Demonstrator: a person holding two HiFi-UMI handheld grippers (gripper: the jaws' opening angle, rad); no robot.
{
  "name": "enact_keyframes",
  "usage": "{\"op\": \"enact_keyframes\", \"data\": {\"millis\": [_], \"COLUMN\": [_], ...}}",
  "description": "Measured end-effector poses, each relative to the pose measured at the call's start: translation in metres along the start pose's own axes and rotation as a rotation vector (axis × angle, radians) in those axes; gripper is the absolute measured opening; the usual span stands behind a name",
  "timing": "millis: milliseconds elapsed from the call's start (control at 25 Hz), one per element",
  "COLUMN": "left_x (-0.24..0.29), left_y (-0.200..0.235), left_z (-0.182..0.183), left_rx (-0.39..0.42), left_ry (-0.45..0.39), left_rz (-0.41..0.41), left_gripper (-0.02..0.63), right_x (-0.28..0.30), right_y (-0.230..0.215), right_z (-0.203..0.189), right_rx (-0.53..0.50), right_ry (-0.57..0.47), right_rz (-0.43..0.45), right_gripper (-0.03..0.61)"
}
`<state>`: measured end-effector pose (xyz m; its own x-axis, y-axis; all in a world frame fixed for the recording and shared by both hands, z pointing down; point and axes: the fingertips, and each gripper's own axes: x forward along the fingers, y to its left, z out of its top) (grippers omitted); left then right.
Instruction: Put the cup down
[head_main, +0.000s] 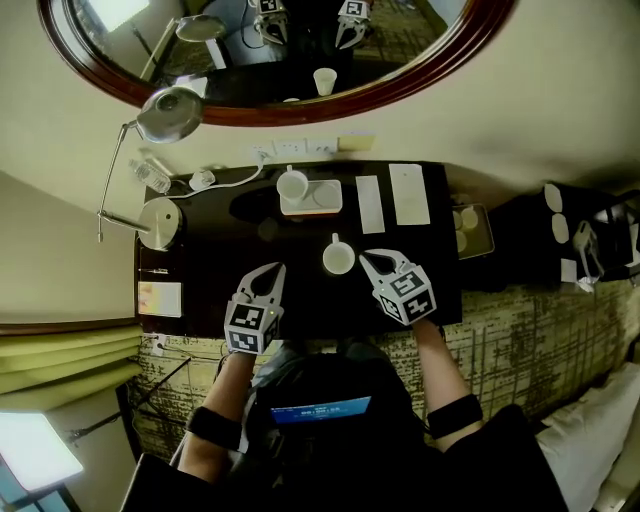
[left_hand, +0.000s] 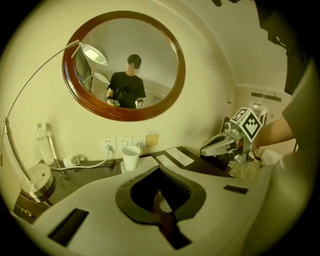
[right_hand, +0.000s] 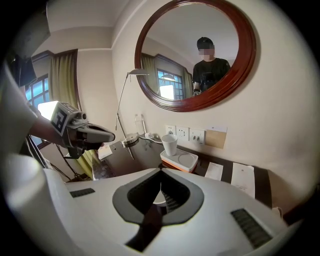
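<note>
At the far left of the dark desk (head_main: 210, 262) a chrome lamp (head_main: 160, 222) stands on its round base, a small notepad (head_main: 160, 298) lying just in front of it. Next comes the left gripper (head_main: 272, 272), held low over the near edge, its jaws pressed together with nothing in them. Beyond it, back by the wall sockets under the round mirror (head_main: 290, 112), a white paper cup (head_main: 292, 185) stands upright on the left end of a small tray (head_main: 322, 198). The cup (head_main: 338, 258) with the handle sits upright on the bare desktop between the two grippers, free of both. The right gripper (head_main: 368, 258) points at it with its tips just beside the rim, jaws likewise closed and empty. Two paper sheets (head_main: 369, 203) lie side by side further right.
</note>
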<state>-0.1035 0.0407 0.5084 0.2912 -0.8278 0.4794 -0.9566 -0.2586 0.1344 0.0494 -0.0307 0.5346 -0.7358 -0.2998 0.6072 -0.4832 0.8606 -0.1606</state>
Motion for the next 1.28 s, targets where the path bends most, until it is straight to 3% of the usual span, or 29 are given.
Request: {"op": "enact_keyframes", "data": {"millis": [400, 480, 520, 600, 720, 880, 1040, 1280], "left_x": [0.024, 0.034, 0.040, 0.053, 0.074, 0.105, 0.132, 0.159], "left_y": [-0.018, -0.030, -0.038, -0.055, -0.079, -0.098, -0.105, -0.098], "left_z": [-0.006, -0.010, -0.013, -0.018, -0.024, -0.059, -0.086, -0.117], "left_rx": [-0.007, 0.026, 0.051, 0.118, 0.265, 0.522, 0.706, 0.925], "left_ry": [0.096, 0.137, 0.162, 0.217, 0.292, 0.446, 0.563, 0.650], "left_rz": [-0.032, -0.077, -0.106, -0.169, -0.244, -0.364, -0.440, -0.451], "left_gripper": [0.006, 0.052, 0.105, 0.234, 0.313, 0.456, 0.473, 0.474], "right_x": [-0.007, -0.009, -0.010, -0.011, -0.011, -0.013, -0.013, -0.014], "right_y": [-0.011, -0.013, -0.014, -0.019, -0.028, -0.028, -0.036, -0.047], "right_z": [-0.009, -0.012, -0.014, -0.021, -0.034, -0.039, -0.052, -0.069], "right_rx": [0.027, 0.041, 0.048, 0.053, 0.054, 0.108, 0.139, 0.179], "right_ry": [0.000, -0.002, -0.002, -0.002, -0.004, 0.003, 0.002, 0.013], "right_rz": [-0.006, -0.006, -0.005, -0.004, -0.012, 0.019, 0.019, 0.010], "right_gripper": [0.005, 0.005, 0.005, 0.005, 0.005, 0.005, 0.005, 0.006]}}
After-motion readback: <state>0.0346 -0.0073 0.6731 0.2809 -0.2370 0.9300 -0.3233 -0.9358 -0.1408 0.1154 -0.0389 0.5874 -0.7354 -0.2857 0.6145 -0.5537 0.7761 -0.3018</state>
